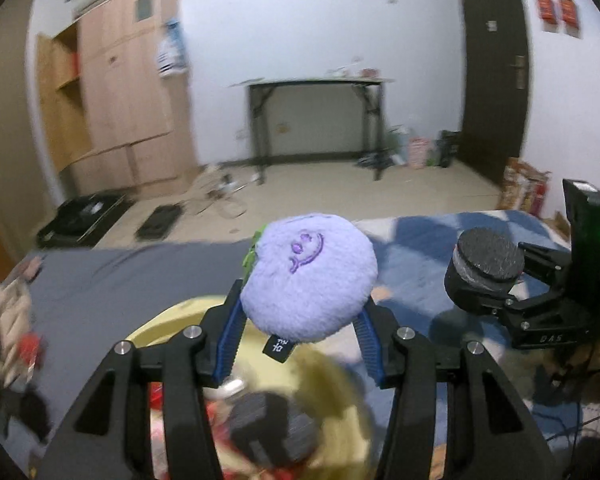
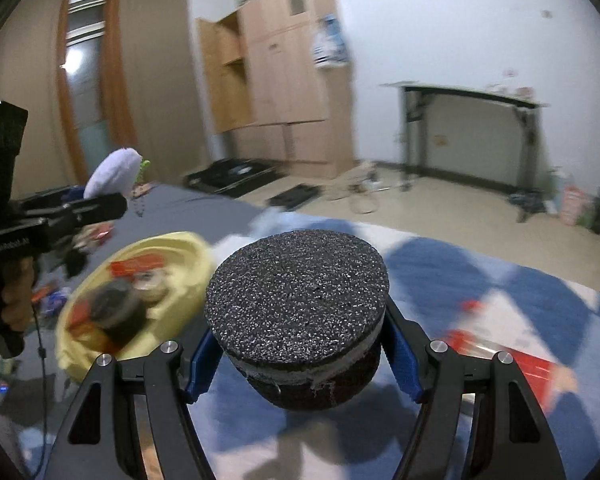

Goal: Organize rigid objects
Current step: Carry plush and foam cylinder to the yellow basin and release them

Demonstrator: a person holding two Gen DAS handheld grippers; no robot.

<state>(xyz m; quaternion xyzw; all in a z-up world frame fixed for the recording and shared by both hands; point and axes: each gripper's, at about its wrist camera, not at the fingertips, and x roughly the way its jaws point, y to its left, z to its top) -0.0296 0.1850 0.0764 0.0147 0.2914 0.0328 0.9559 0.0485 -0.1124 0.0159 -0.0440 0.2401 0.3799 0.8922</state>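
Observation:
My left gripper (image 1: 300,320) is shut on a round purple plush toy (image 1: 308,276) with a stitched face, held above a yellow basin (image 1: 172,320). The basin holds a dark round block (image 1: 272,432) and red items. My right gripper (image 2: 300,356) is shut on a black foam cylinder (image 2: 296,304) with a white band, held over the blue and white rug (image 2: 500,280). The cylinder also shows in the left wrist view (image 1: 484,268), to the right of the plush toy. The plush toy shows in the right wrist view (image 2: 112,176), at the left, above the basin (image 2: 180,248).
A grey sheet (image 1: 112,280) lies left of the basin with small clutter on it. A red flat package (image 2: 512,364) lies on the rug at the right. A wooden wardrobe (image 1: 128,92), a black desk (image 1: 316,112) and a dark door (image 1: 492,72) stand across the floor.

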